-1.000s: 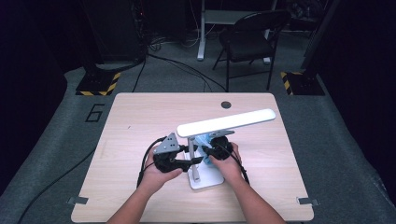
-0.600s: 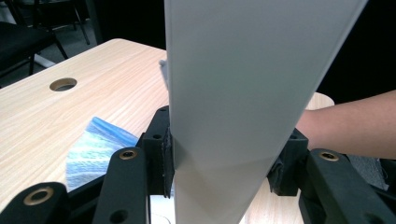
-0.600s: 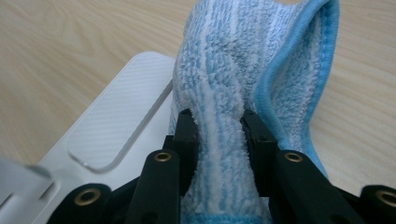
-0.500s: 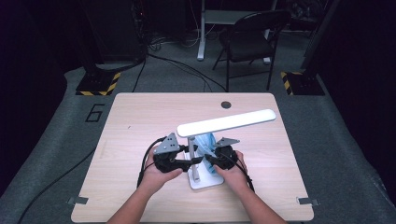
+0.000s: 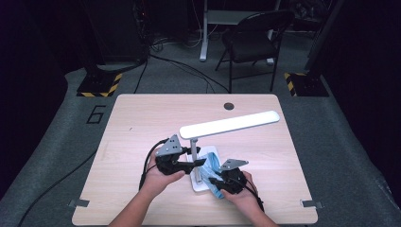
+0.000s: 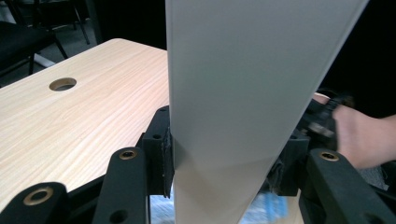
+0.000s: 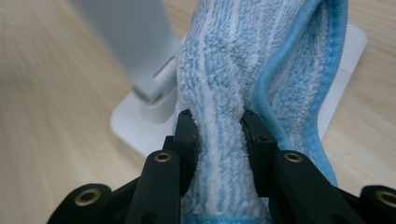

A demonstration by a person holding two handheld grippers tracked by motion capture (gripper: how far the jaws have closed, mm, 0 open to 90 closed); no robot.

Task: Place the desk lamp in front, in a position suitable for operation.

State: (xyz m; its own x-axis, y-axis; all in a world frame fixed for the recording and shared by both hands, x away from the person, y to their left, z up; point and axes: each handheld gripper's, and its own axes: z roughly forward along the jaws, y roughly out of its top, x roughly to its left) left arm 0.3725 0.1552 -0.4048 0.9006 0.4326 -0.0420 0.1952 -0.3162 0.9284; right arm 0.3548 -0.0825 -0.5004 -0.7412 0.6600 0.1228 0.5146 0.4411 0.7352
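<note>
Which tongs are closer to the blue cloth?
Right. The right tongs are pinching the blue cloth itself. The left tongs are off beside it, clamped on the white lamp post.

A bunched blue-and-white cloth (image 7: 243, 84) lies across the upright white desk lamp's (image 5: 229, 125) base.

Dark room, grey carpet floor (image 5: 56, 142), black chair (image 5: 253, 40) behind the wooden table (image 5: 142, 118), yellow-black striped stand bases (image 5: 97, 87), loose cables (image 5: 175, 61)

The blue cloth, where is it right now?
In the high view the blue cloth lies on the lamp's white base, near the table's front edge, pinched in the right gripper; the left gripper grips the lamp post beside it.
</note>
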